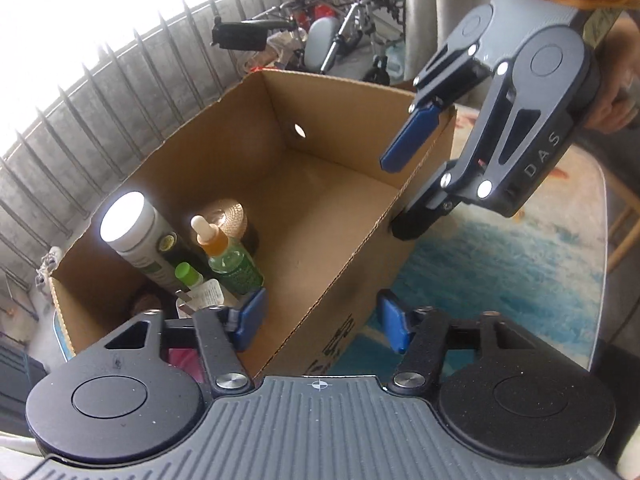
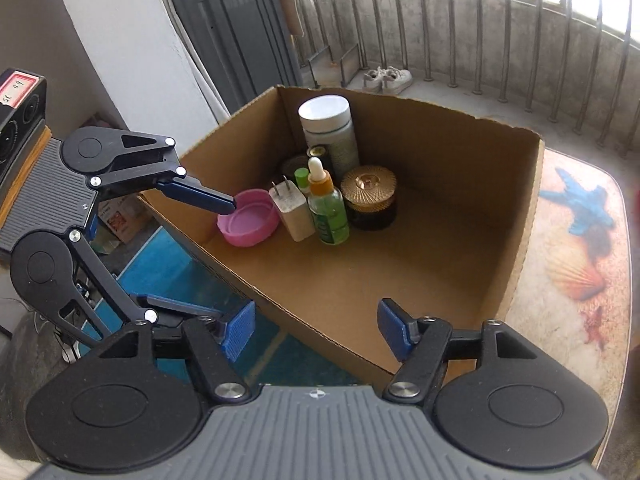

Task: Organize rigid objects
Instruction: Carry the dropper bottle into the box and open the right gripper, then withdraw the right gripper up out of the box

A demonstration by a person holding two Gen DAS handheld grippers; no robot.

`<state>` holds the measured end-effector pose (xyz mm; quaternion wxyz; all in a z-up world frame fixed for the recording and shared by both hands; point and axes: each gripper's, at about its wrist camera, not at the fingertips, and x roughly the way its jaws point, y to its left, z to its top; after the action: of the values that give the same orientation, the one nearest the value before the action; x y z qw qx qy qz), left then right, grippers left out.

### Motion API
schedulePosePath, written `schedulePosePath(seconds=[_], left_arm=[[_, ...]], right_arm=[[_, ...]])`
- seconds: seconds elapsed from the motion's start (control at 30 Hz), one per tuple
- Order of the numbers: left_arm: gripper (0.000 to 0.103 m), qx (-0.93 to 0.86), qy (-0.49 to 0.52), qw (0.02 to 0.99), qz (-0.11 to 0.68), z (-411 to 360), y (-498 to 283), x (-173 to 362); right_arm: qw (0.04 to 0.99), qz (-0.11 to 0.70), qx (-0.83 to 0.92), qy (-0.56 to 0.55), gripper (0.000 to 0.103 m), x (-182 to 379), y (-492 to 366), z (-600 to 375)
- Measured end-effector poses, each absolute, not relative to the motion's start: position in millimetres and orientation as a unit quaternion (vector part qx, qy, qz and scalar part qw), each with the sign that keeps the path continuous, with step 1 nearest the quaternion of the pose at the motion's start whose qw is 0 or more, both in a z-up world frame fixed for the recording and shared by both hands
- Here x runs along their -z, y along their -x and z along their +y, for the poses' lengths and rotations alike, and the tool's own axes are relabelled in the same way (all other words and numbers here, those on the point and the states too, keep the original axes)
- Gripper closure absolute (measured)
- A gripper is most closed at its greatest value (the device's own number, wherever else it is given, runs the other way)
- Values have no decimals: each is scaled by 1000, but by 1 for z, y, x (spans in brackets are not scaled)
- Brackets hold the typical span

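A cardboard box (image 2: pixel 460 184) stands open-topped on a bench (image 2: pixel 568 264) whose cover shows a blue starfish and an orange shell. All the small things are gathered in one corner of the box, the far-left corner in the right wrist view. Deepest in that corner stands a tall white-capped bottle (image 2: pixel 330 128). In front of it a dropper bottle (image 2: pixel 326 208) with green liquid stands upright, with a small green-capped tube (image 2: pixel 302 180) just behind and to its left. To its right sits a dark jar with a gold ribbed lid (image 2: pixel 370 196); to its left a white plug adapter (image 2: pixel 290 210) stands with its prongs up, and beside that a pink lid (image 2: pixel 248 220) lies hollow side up against the near-left wall. The rest of the box floor is bare cardboard.

The left claw (image 1: pixel 318 318) straddles the near wall of the box, one blue pad inside and one outside, both clear of the cardboard (the wall's edge runs between them untouched). It is released and carries nothing. In the right wrist view one of its fingers reaches over the rim just above the pink lid.

The right claw (image 2: pixel 316 330) is likewise spread and empty, hanging over the near rim with the wall's edge between its fingers. A hand (image 1: pixel 614 80) grips its body at the upper right of the left wrist view
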<state>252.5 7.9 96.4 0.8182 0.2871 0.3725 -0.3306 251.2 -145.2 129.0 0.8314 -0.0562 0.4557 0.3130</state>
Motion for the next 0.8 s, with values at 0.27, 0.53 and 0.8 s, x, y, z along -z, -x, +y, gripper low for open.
schedulePosePath(seconds=[0.27,0.53,0.8], left_arm=[[62,331,-352,784,391,-6,-231,-81],[62,351,-375,766,387,-2,-179,-80],[62,369,-370,765,376,6,-122,-80]], right_arm=[[822,465,-310,109,46,-125,-238,-145],[813,474,-321,111,47,-130,-218,-149],[810,470,-335,106,46,-130,-202,-160]])
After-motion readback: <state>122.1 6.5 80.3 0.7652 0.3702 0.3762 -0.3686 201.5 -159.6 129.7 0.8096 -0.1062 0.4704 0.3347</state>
